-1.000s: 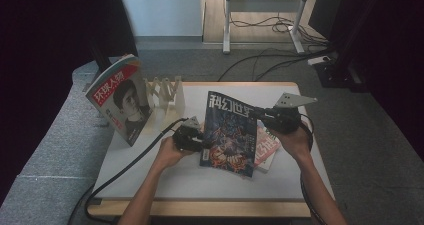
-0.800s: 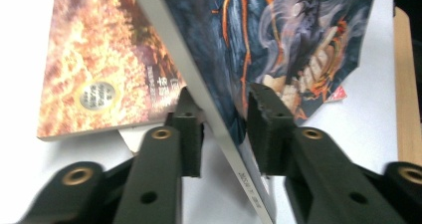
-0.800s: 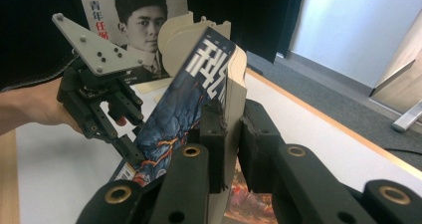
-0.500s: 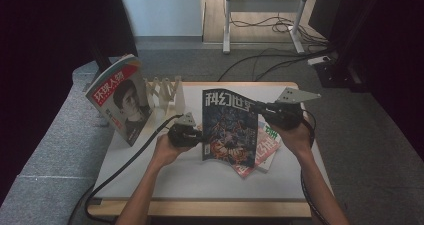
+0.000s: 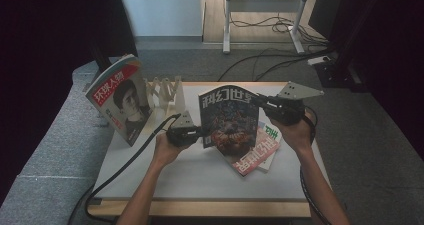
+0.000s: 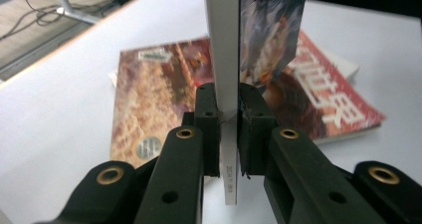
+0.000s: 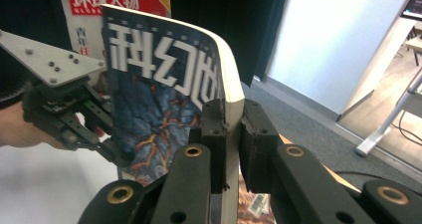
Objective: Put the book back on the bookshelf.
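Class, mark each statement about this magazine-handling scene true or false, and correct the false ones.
1. Both grippers clamp the blue-covered magazine. True.
2. That magazine lies flat on the table. False: it is held upright, off the table.
3. A red-covered magazine lies on the table beneath it. True.
4. The left gripper stands open. False: its jaws have just been closing and now pinch the magazine's edge.
5. The right gripper grips near the magazine's top corner. True.

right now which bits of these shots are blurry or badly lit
High view: the room's edges are nearly black, while the table is evenly lit and the held magazine sharp. Left gripper view: the near jaws are crisp, but the red magazine lying behind is soft. Right gripper view: the wall at the right is bright, and the left gripper sits dim and slightly blurred.
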`<state>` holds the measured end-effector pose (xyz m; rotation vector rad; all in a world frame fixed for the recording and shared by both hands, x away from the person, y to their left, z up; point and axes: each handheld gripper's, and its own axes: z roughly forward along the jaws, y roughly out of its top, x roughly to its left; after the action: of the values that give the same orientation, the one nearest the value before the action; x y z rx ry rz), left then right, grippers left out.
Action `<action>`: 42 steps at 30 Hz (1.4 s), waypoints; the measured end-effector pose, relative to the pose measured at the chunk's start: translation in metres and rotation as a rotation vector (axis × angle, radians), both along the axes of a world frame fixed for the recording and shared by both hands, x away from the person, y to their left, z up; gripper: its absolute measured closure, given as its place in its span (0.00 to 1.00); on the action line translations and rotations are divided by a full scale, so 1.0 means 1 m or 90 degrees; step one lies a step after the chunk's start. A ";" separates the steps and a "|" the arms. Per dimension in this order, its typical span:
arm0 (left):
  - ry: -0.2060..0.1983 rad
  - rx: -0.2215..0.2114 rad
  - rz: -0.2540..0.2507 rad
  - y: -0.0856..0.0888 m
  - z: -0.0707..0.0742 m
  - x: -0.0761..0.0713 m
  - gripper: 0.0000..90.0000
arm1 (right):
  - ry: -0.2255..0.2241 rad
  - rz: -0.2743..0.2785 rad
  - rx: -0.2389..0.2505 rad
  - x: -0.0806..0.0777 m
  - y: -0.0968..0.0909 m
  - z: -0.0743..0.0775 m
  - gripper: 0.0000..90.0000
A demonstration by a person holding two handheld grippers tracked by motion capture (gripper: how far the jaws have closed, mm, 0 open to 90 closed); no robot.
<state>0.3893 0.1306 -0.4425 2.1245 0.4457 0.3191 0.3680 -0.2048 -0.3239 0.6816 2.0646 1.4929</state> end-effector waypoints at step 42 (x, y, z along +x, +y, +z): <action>0.017 -0.090 -0.032 -0.015 0.081 0.002 0.68 | 0.014 0.010 0.020 0.000 -0.014 -0.008 0.88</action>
<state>0.3910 0.1156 -0.3616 2.0011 0.4184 0.2239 0.3678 -0.2183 -0.3316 0.6979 2.0721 1.5354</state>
